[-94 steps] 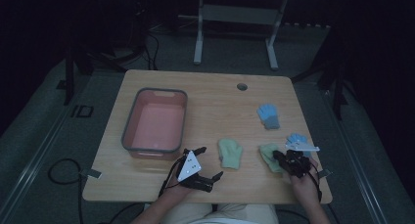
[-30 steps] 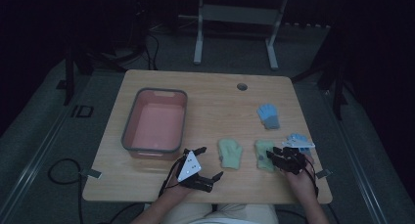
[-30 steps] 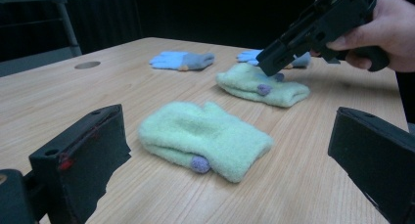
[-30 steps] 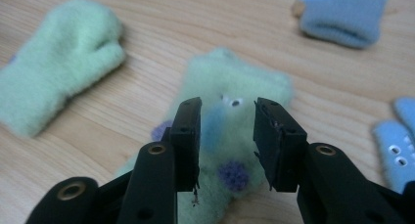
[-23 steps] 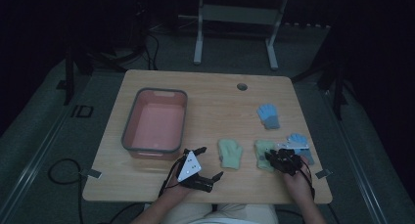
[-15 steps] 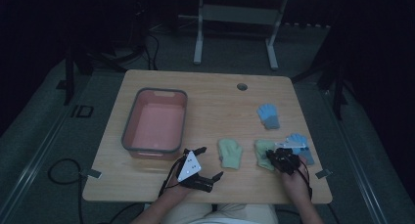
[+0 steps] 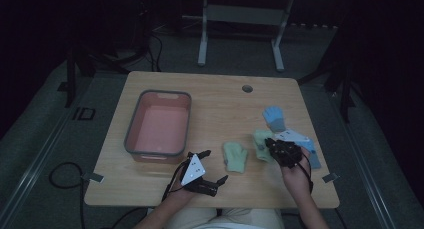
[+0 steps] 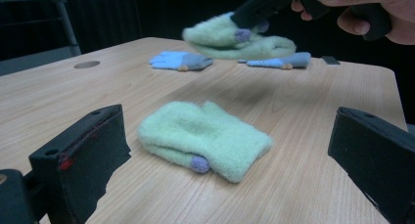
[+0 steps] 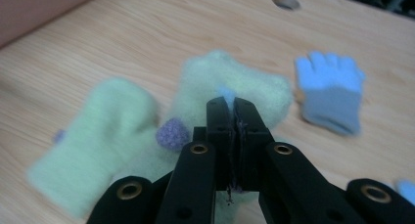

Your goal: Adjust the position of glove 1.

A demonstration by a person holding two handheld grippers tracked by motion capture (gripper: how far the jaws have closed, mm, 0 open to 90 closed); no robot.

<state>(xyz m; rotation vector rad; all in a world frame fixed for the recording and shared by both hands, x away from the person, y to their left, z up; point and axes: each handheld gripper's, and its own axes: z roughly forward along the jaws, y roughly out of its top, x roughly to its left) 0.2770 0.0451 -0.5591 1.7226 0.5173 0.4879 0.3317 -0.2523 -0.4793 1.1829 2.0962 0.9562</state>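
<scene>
The right gripper (image 7: 274, 145) pinches a green mitten (image 8: 235, 38) between its closed jaws, lifted clear of the table (image 7: 220, 101); the left gripper (image 7: 210, 166) rests wide open, empty, facing the second green mitten (image 8: 205, 138) lying flat near two blue gloves (image 8: 181, 61)

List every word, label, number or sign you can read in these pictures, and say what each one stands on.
None: no readable text in any view.
Green mitten, lifted green mitten in the right gripper, blue gloves: no lettering.
Pink bin, table: no lettering.
Left gripper: its grey plate is blank.
</scene>
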